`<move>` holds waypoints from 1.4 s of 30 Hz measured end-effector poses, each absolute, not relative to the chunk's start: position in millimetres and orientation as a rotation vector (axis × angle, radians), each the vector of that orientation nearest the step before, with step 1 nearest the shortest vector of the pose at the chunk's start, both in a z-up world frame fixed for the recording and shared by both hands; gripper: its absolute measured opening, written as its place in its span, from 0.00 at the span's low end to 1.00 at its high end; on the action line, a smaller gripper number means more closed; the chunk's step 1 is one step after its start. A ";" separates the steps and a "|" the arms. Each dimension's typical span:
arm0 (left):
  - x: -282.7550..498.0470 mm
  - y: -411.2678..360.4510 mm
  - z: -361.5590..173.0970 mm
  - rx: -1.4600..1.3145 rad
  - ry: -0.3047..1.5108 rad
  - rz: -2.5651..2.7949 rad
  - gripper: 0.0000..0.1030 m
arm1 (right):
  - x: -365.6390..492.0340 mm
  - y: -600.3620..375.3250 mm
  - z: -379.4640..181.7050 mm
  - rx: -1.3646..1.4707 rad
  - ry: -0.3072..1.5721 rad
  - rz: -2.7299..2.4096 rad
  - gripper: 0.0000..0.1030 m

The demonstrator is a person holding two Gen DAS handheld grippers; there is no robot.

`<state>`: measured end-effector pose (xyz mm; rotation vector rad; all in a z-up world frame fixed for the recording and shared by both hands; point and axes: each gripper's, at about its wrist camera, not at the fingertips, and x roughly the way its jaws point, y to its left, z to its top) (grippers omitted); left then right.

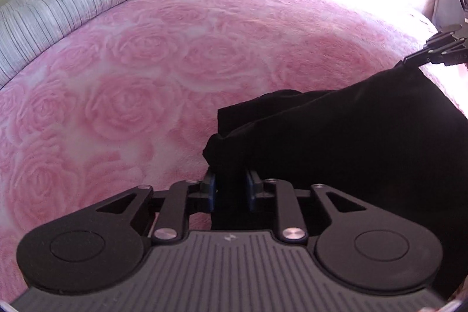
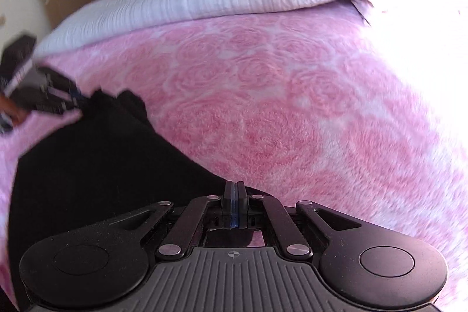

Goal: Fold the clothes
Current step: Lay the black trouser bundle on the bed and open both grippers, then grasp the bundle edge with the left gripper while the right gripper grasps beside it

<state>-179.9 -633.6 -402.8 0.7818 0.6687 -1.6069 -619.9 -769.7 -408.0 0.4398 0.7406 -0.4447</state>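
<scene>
I am pinching the black garment with both claws, the left claw clamping one bunched corner, the right claw closed tight on another, cloth spanning between them above the pink blanket.

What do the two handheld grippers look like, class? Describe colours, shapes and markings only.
Each gripper, left and right, is matte black with a ribbed dark grey body. Two rounded lobes, each bearing a raised disc, flank the body. Black linkage bars with silver pivot pins run forward to the fingers, which have blue pads. A small emblem sits at the centre of each body's front edge. No cables or sleeves are visible.
</scene>
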 end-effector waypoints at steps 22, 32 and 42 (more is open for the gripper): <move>-215.3 -615.6 -333.2 0.810 0.397 -1.641 0.08 | -656.5 -749.3 -394.0 0.656 0.578 -0.521 0.16; -168.3 -650.1 -406.4 0.723 0.680 -1.540 0.51 | -662.6 -767.5 -425.3 0.758 0.585 -0.602 0.44; -204.5 -504.7 -349.1 0.922 0.241 -1.501 0.42 | -695.7 -730.6 -412.0 0.946 0.518 -0.580 0.59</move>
